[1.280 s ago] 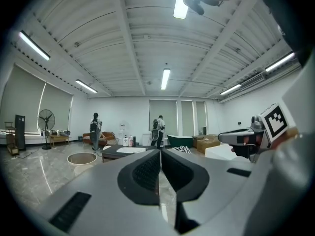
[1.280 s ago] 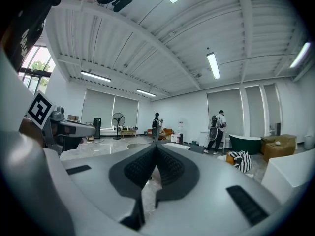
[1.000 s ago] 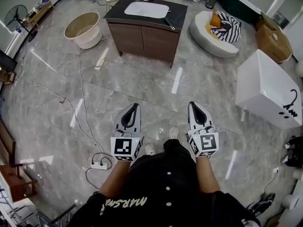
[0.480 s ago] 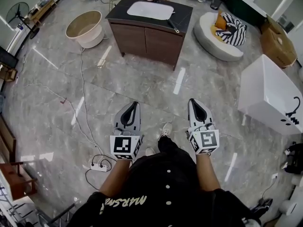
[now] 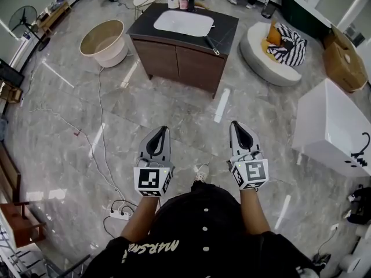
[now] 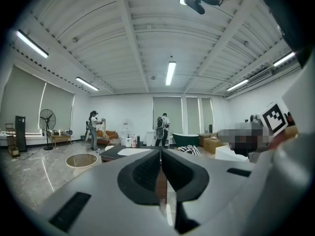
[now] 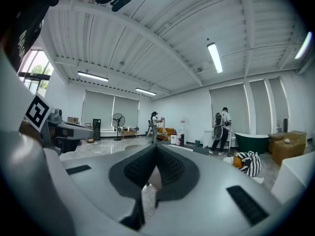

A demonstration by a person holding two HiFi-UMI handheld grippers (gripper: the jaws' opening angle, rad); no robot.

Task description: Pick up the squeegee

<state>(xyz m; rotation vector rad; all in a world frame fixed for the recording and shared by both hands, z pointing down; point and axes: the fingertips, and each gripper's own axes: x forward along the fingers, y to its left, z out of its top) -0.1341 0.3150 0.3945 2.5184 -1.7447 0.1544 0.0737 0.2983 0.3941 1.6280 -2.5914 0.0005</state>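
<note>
head view is showing the squeegee [image 5: 210,44] lying on the desk [image 5: 227,23], near the desk's right edge, just beside its sink [image 5: 184,22]. the left tool [image 5: 164,130] and right tool [image 5: 235,124] are hovering over the floor [image 5: 116,114], well apart from the desk, both with jaws pressed together on nothing.

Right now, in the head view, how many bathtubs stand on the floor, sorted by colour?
Beige: 1, the round tub
White: 2, the cushion-filled tub and the tub with the black faucet
Dark green: 1, the far tub
Total: 4
</note>
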